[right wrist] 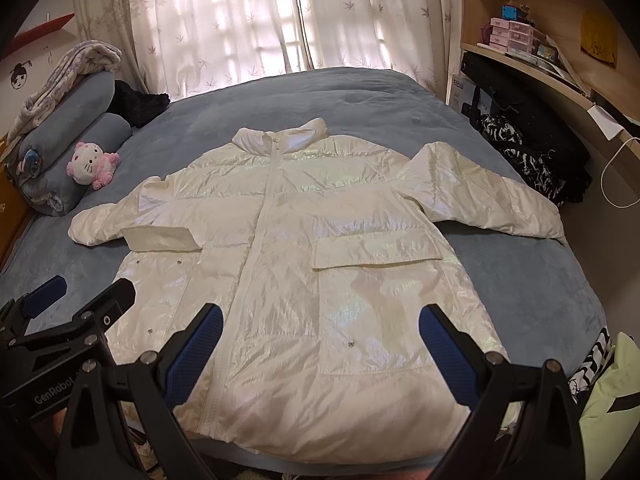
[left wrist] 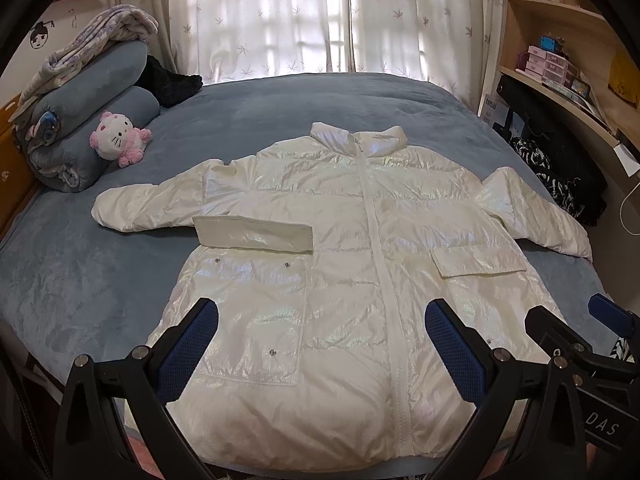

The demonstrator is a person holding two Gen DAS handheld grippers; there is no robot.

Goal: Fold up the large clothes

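A shiny white puffer jacket (left wrist: 340, 240) lies flat and zipped, front up, on the blue bed (left wrist: 100, 264), sleeves spread to both sides, collar toward the window. It also shows in the right wrist view (right wrist: 320, 248). My left gripper (left wrist: 320, 332) is open and empty, hovering above the jacket's hem. My right gripper (right wrist: 320, 336) is open and empty too, hovering above the hem to the right; it shows at the right edge of the left wrist view (left wrist: 576, 320). The left gripper shows at the left of the right wrist view (right wrist: 84, 292).
Rolled blue bedding with a folded blanket (left wrist: 88, 92) and a pink-white plush cat (left wrist: 118, 140) sit at the bed's far left. Dark clothes (left wrist: 560, 176) and wooden shelves (left wrist: 560, 40) stand at the right. Curtains (left wrist: 320, 16) hang behind the bed. A light green item (right wrist: 612, 400) lies at the near right.
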